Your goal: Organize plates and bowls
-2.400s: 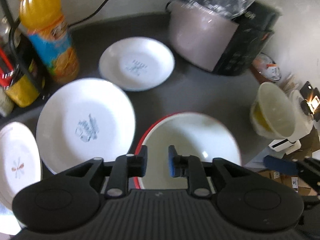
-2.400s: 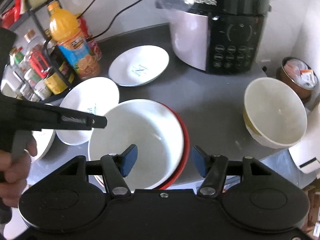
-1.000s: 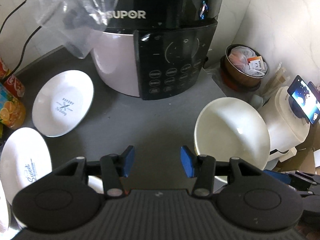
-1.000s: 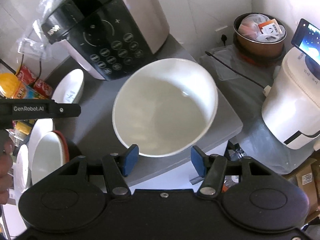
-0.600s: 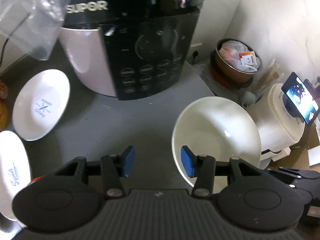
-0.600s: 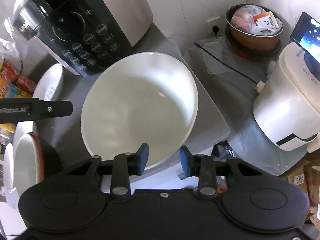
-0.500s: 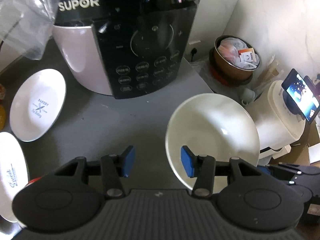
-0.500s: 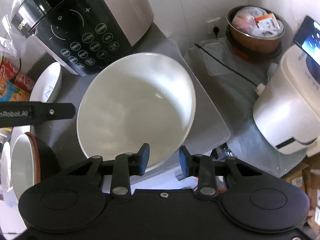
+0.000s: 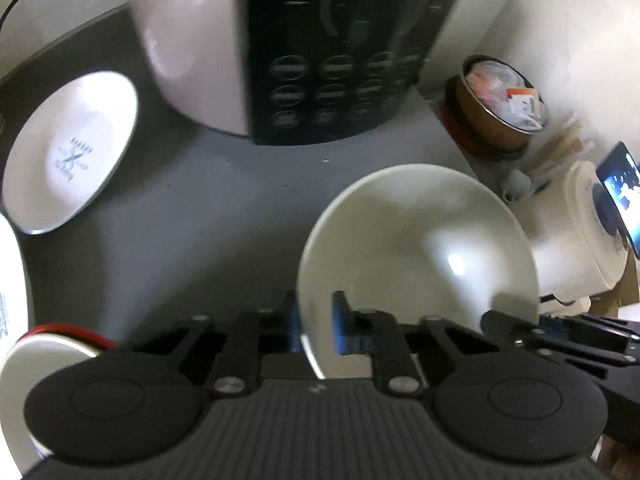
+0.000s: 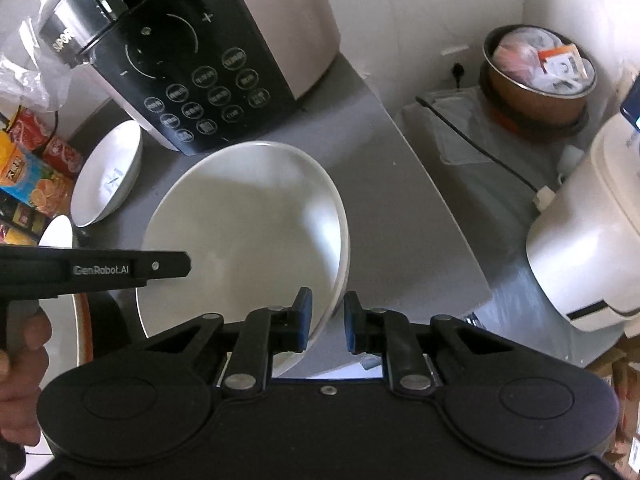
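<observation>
A deep cream-white bowl [image 9: 420,240] [image 10: 248,232] sits on the grey counter [image 9: 224,208] near its right edge. My left gripper [image 9: 316,322] straddles the bowl's left rim, its jaws closing, with the blue pads [image 9: 340,320] pressing the wall from both sides. My right gripper [image 10: 326,322] is likewise closing on the near right rim, and its pads [image 10: 302,320] clamp it. In the right wrist view the left gripper [image 10: 120,268] crosses the bowl's left side, held by a hand [image 10: 20,344]. A small printed white plate [image 9: 72,152] [image 10: 108,176] lies to the left.
A black-fronted rice cooker [image 9: 320,40] [image 10: 200,60] stands close behind the bowl. A red-rimmed bowl [image 9: 52,344] and a large plate [image 9: 12,280] are at the left. Off the counter's right edge are a copper pot [image 10: 536,76] and a white appliance [image 10: 580,240].
Both grippers' jaws have narrowed onto the bowl's rim. The left gripper sank toward the counter and now spans the bowl's left rim. The right gripper shifted slightly.
</observation>
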Demonstrator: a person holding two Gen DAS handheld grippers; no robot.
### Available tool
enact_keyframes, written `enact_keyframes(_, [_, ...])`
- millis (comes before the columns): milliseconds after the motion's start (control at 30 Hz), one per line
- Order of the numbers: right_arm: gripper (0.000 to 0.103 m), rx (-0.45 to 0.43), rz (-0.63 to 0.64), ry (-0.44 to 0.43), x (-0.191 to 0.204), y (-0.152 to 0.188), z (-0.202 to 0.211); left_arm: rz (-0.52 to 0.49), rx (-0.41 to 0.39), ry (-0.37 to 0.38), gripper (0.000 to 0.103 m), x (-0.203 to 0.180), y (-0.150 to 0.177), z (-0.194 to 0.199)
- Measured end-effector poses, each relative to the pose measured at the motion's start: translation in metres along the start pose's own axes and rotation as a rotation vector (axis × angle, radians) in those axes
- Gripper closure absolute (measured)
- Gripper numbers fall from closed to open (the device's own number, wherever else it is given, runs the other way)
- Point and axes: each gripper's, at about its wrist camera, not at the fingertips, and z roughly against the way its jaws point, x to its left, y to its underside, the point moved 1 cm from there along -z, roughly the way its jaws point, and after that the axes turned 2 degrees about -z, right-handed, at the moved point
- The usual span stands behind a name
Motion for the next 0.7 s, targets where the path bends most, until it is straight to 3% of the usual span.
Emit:
enact_keyframes(133, [0.086,-0.012,0.008,-0.029,0.002,-0.005,0.006,0.039,-0.015,0.038,0.098,0.01,-0.003,0.01])
enact_keyframes(700, [0.086,-0.04,0.098,-0.088,0.049,-0.011,0.032,0.105,-0.122,0.05,0.098,0.046,0.001,0.073])
